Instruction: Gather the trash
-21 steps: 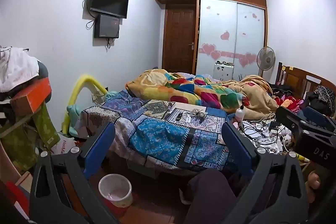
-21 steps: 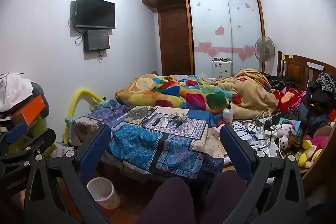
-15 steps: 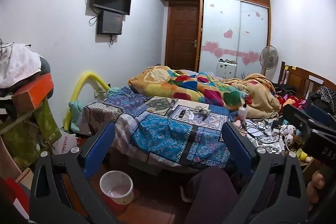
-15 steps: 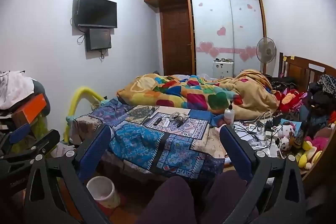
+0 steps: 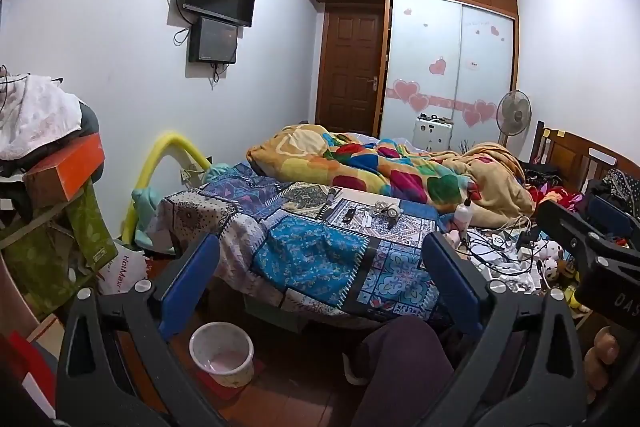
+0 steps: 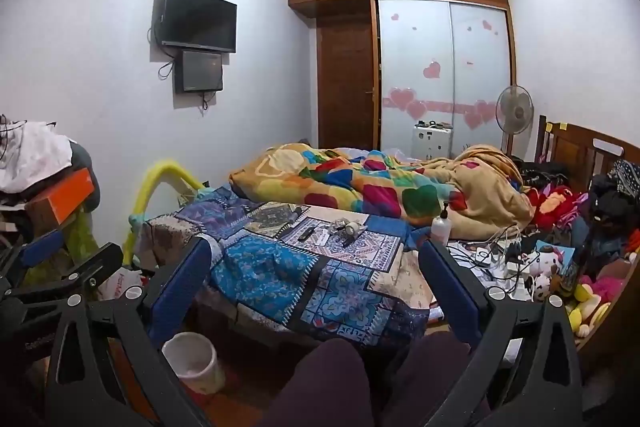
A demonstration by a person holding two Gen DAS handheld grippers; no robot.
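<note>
Left gripper (image 5: 320, 283), right gripper (image 6: 316, 287): blue-padded jaws wide, empty. Small white plastic waste bin (image 5: 222, 353) on the floor, near left, below the patchwork-quilted bed (image 5: 320, 251). Small litter (image 6: 346, 227), possibly wrappers, mid-bed.

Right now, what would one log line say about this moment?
left gripper: open, empty | right gripper: open, empty | small white plastic waste bin: on floor by bed | phase: nothing picked up yet
</note>
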